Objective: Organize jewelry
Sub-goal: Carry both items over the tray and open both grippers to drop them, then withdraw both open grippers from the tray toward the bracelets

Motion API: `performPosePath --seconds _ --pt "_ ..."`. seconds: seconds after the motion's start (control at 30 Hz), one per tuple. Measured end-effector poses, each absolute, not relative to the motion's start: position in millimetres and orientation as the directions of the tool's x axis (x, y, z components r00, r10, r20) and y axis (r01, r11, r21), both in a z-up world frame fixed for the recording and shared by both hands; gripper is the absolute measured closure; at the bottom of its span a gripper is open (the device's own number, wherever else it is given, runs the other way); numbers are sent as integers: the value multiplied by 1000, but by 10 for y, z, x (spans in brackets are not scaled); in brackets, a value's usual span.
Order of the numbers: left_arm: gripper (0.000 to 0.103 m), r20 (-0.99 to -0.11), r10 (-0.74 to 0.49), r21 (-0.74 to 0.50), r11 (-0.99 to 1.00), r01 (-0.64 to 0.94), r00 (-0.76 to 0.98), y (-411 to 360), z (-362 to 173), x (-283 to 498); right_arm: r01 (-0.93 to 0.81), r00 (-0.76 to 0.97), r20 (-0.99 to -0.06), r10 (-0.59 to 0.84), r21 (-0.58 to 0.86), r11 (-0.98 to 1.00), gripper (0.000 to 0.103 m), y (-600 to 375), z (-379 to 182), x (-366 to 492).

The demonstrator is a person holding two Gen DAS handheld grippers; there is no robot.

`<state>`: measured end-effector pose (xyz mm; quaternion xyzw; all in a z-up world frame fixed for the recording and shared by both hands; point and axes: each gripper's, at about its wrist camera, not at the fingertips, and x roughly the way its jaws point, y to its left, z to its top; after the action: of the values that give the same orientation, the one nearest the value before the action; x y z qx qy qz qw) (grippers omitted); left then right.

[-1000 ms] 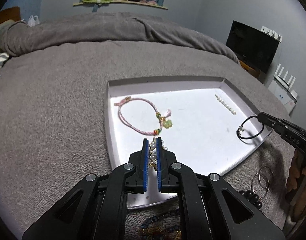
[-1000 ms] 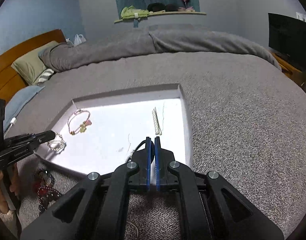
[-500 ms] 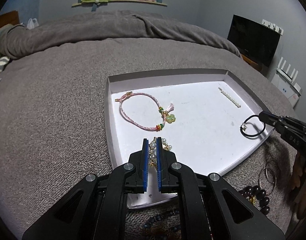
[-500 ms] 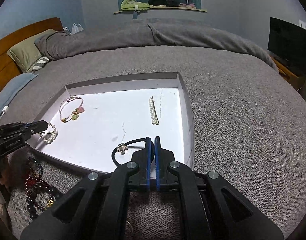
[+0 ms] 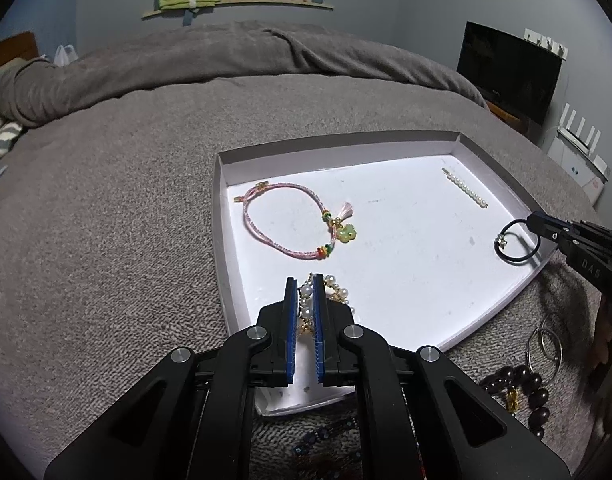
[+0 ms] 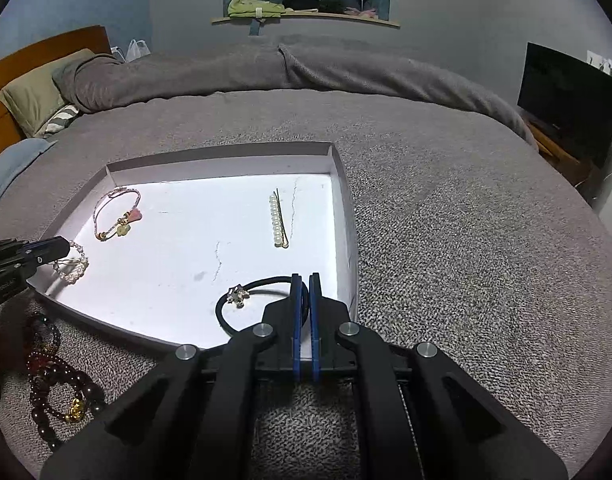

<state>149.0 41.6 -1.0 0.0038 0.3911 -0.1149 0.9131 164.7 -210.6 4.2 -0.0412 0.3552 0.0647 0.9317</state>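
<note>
1. Two grippers reach over a shallow white tray (image 5: pixel 501 172) on a grey blanket (image 5: pixel 106 240); each has its blue pads nearly together on a piece of jewelry.
2. Left gripper (image 5: pixel 305 284): jaws pinched on a pearl bracelet (image 5: pixel 337 292) at the tray's near-left corner; the beads show between the pads and just past its tips.
3. Right gripper (image 6: pixel 305 280): jaws clamped on a black hair tie (image 6: pixel 258 284) with a small charm; the loop lies on the tray floor just left of its tips, close to the tray's right wall.
4. Ahead of the left gripper lies a pink cord bracelet (image 5: pixel 290 220) with a green flower charm; a pearl hair pin (image 6: pixel 279 220) lies ahead of the right gripper.
5. Between the two grippers, off the tray's near edge, dark bead bracelets (image 6: pixel 62 384) and thin metal rings (image 5: pixel 545 344) rest on the blanket.
</note>
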Motion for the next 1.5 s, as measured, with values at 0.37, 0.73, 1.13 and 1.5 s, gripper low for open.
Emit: performPosePath --seconds 0.37,0.73,1.13,1.5 --pt "94 -717 -201 -76 974 211 667 410 -15 1497 -162 744 -659 109 -20 987 88 -2098 75 1614" --pt "65 -672 -200 -79 977 199 713 460 116 1418 -173 792 -591 149 17 985 58 -2124 241 1507" --pt "20 -605 -164 -55 985 165 779 450 354 1201 -156 863 -483 151 29 987 5 -2176 464 1322" --pt "9 -578 -56 -25 998 51 814 603 394 945 -88 850 -515 106 59 994 5 -2272 428 1293"
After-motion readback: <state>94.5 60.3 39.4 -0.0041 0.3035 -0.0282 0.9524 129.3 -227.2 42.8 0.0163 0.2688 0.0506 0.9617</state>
